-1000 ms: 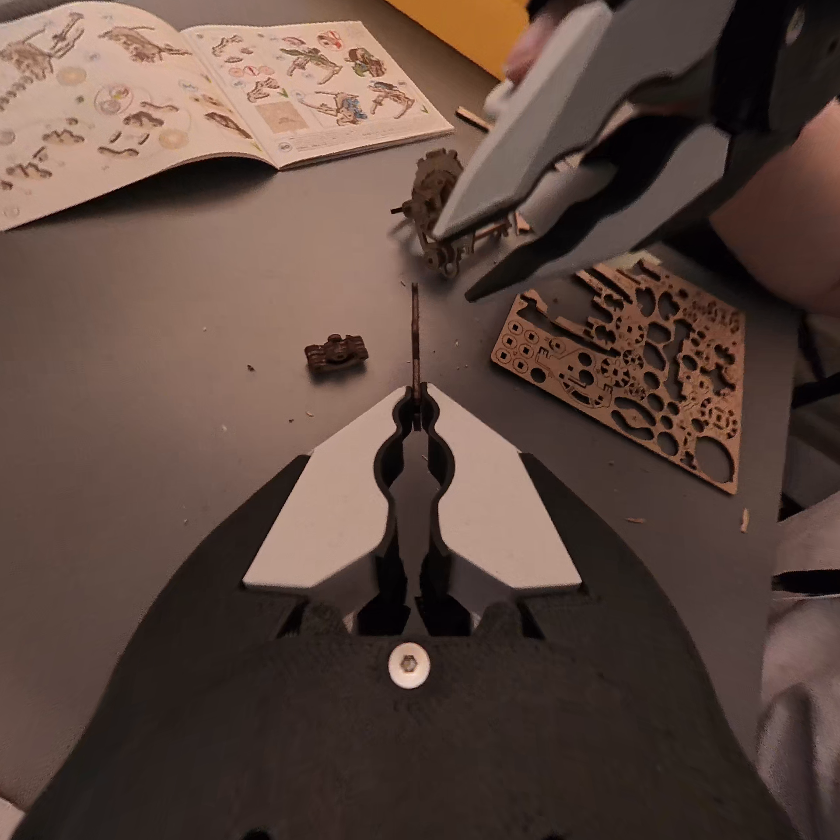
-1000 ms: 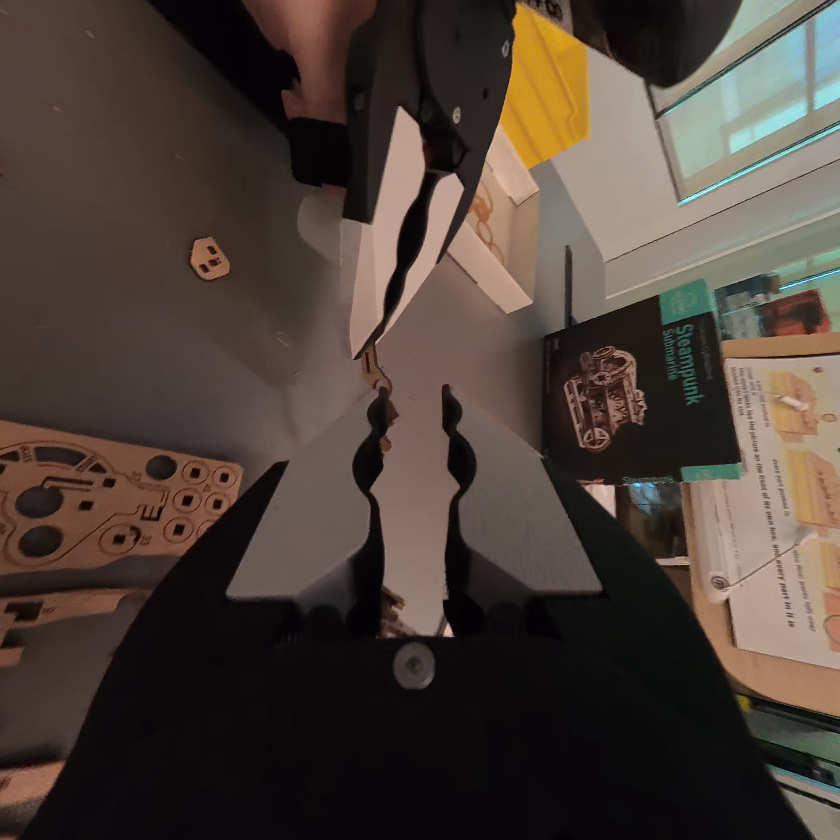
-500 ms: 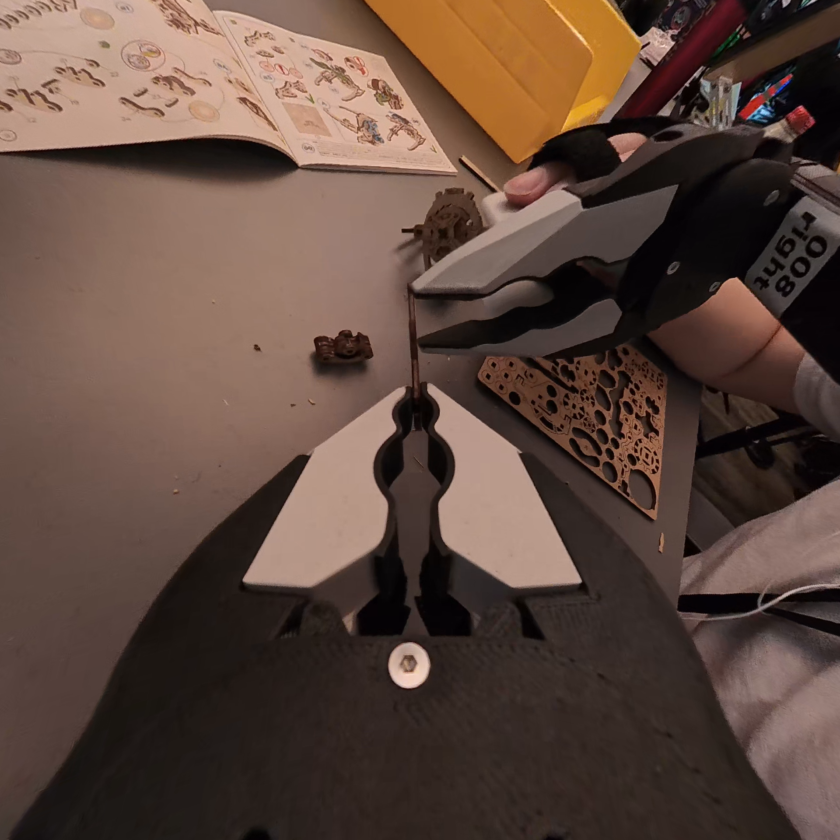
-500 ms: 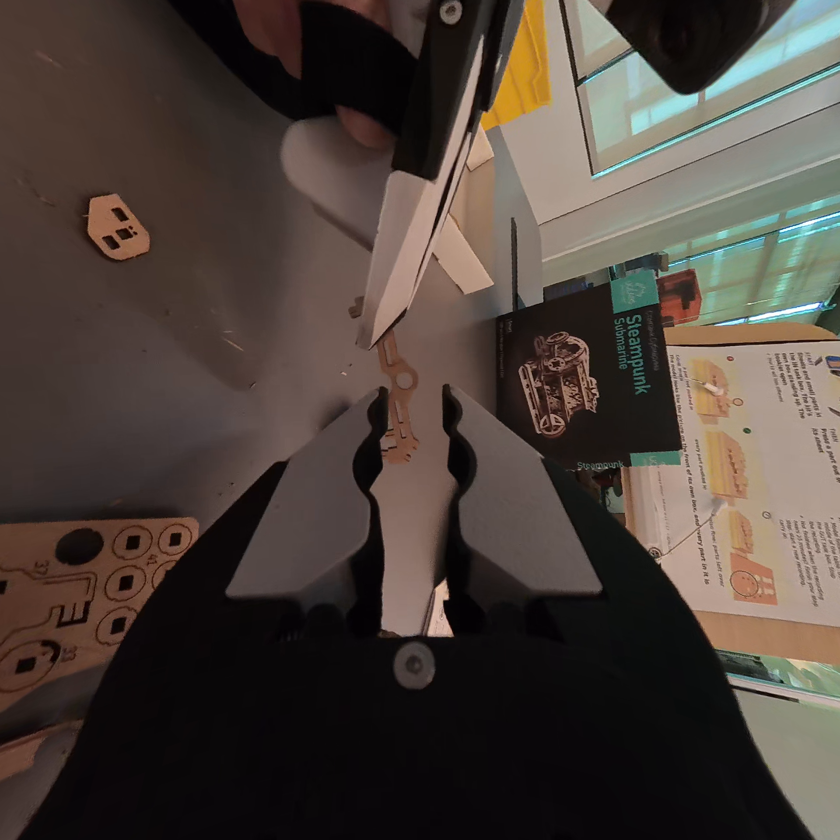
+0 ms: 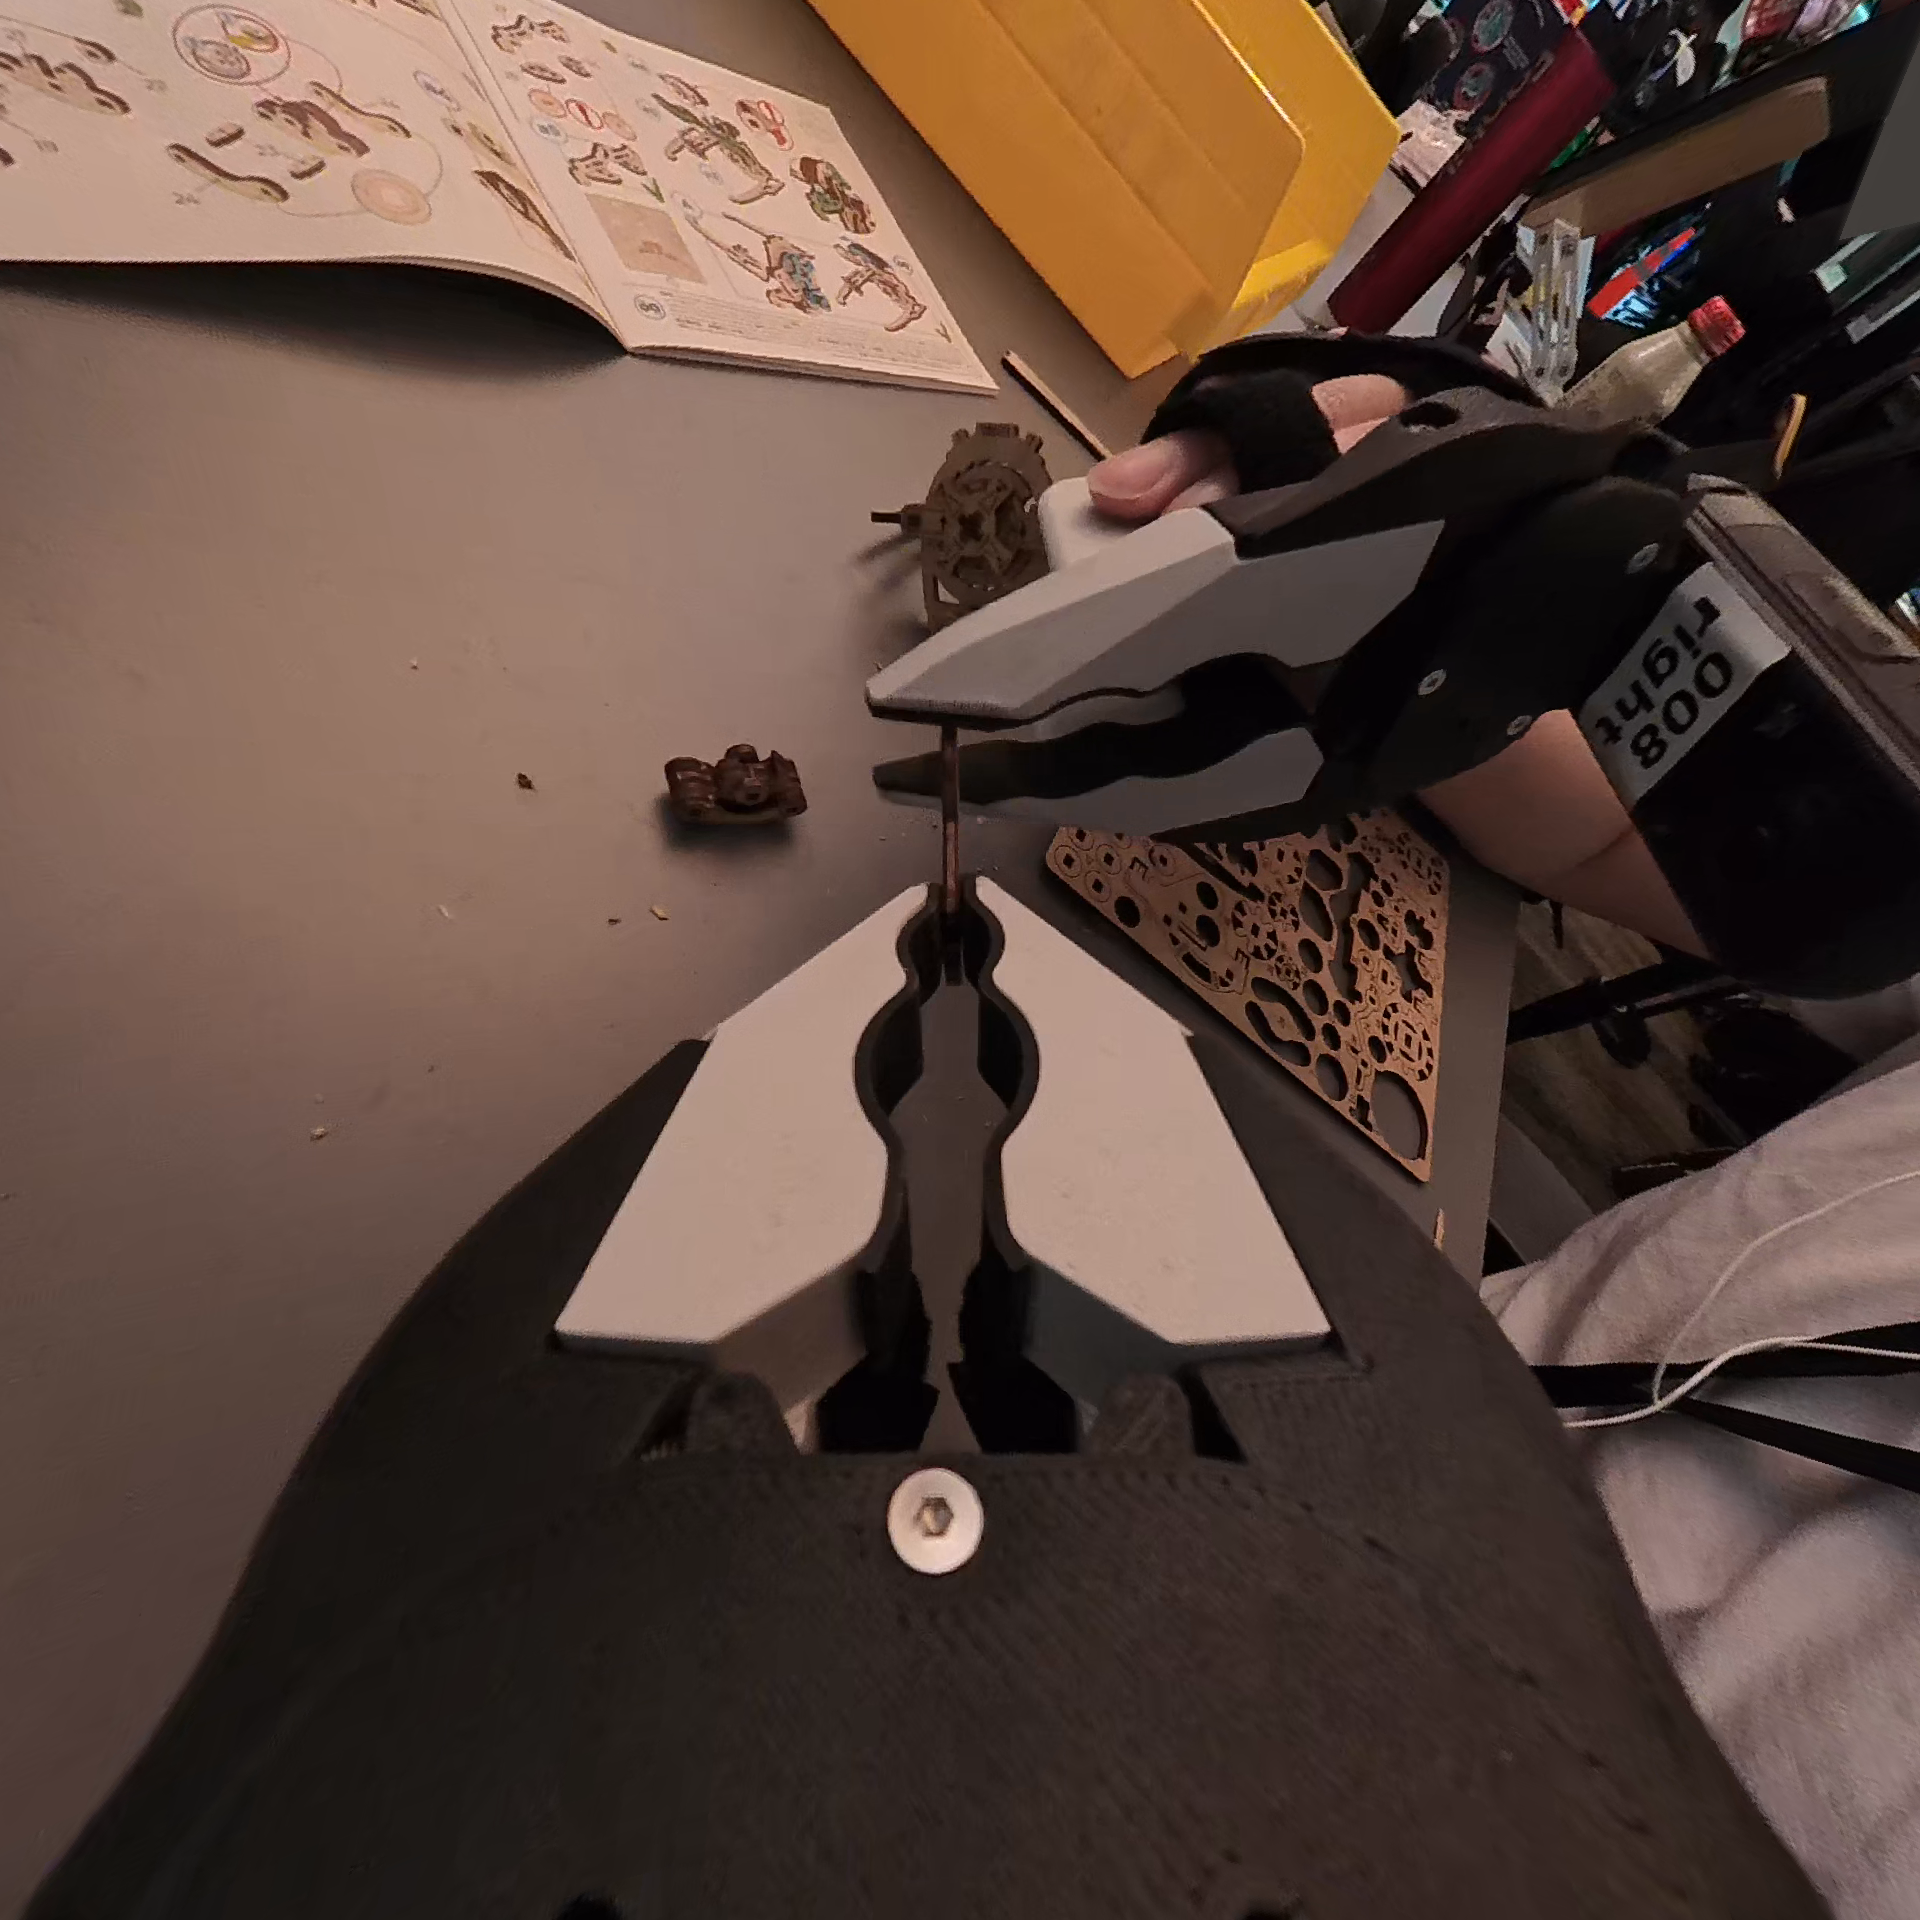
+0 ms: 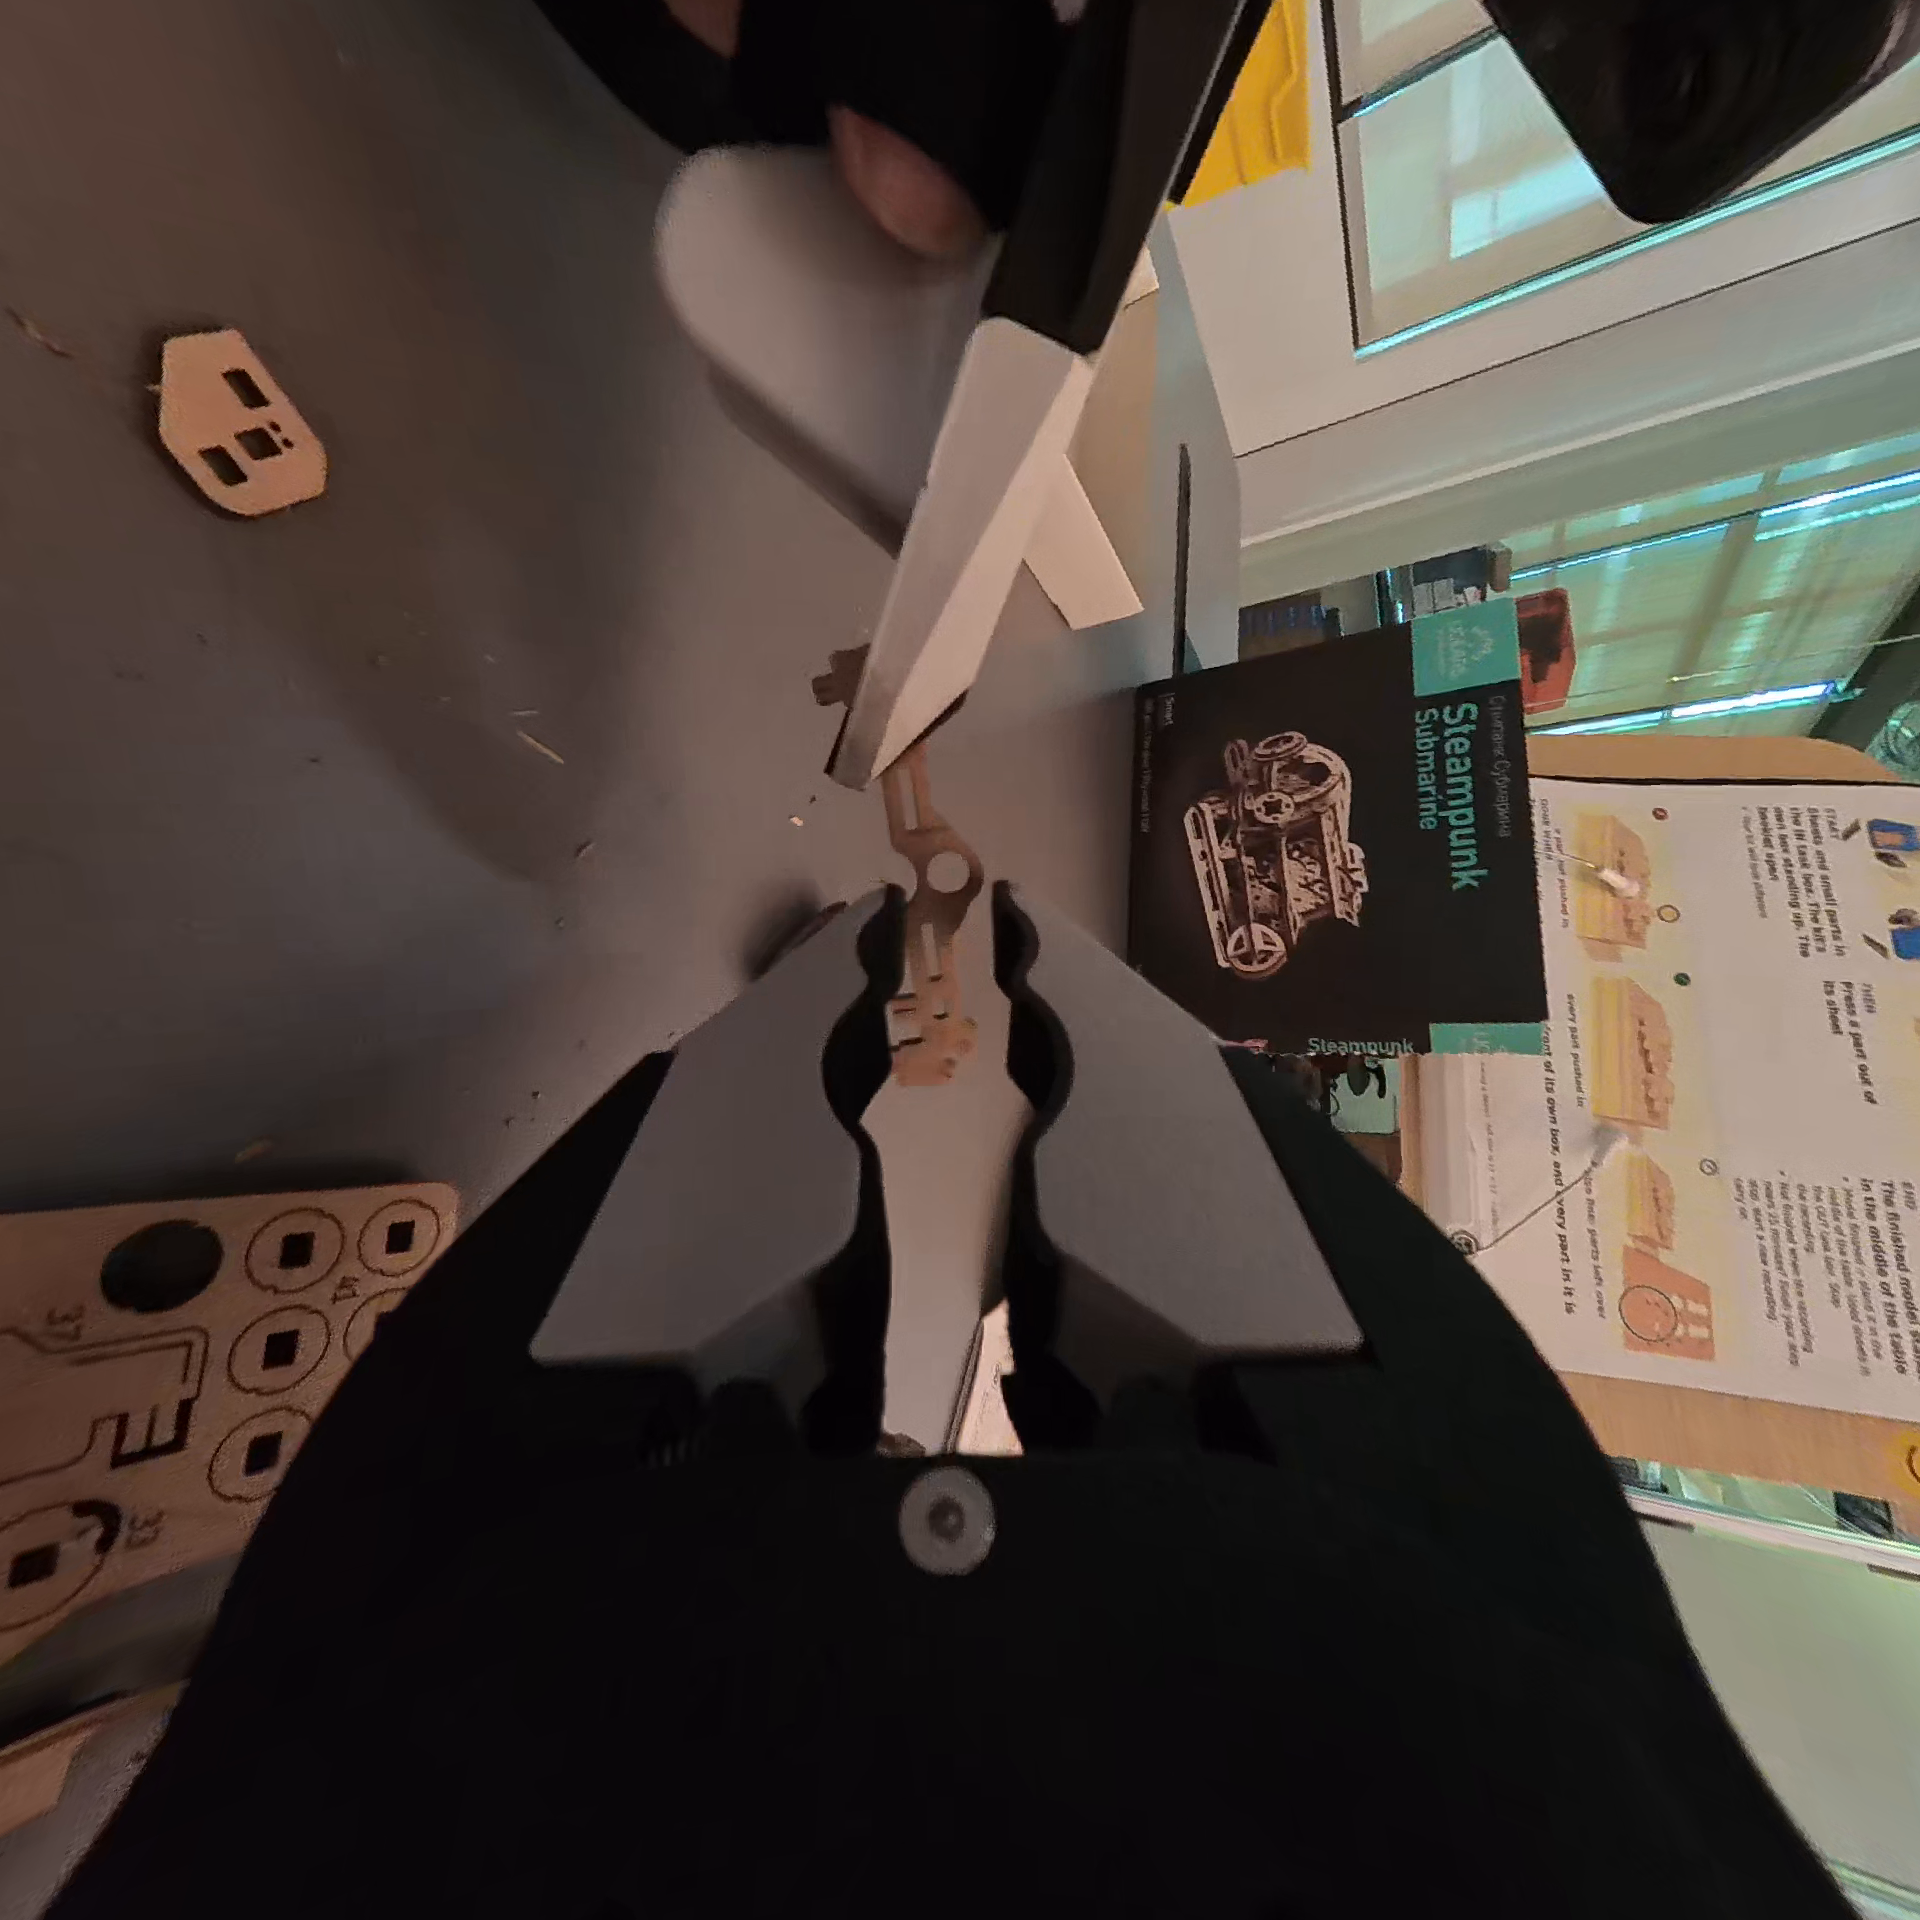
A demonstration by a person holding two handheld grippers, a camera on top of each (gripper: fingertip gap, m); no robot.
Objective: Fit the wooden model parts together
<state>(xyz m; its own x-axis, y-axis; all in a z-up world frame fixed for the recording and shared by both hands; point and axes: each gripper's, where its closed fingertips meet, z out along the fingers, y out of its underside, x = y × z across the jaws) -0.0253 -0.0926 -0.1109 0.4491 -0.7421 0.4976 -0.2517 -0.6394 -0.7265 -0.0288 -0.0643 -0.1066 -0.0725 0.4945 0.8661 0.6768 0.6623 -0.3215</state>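
My left gripper (image 5: 949, 902) is shut on a thin flat wooden part (image 5: 949, 821), seen edge-on and sticking out past its tips. In the right wrist view the same part (image 6: 940, 914) shows face-on, a slim strip with a round hole. It reaches in between the fingers of my right gripper (image 6: 943, 899), which is open around it. The left gripper (image 6: 883, 743) comes in from above there. In the left wrist view the right gripper (image 5: 914, 740) comes in from the right, its jaws apart on either side of the strip's far end.
On the dark table lie a partly built gear assembly (image 5: 977, 530), a small dark sub-assembly (image 5: 738, 787), a laser-cut sheet (image 5: 1320, 956), an open booklet (image 5: 416, 156) and a yellow bin (image 5: 1122, 156). A loose wooden piece (image 6: 244, 436) and a black box (image 6: 1340, 862) show in the right wrist view. Less than 4 cm separates the two grippers' tips.
My right gripper has come down from the upper right to the strip's far end, and the strip now sits deeper between its open fingers. The left gripper keeps its hold.
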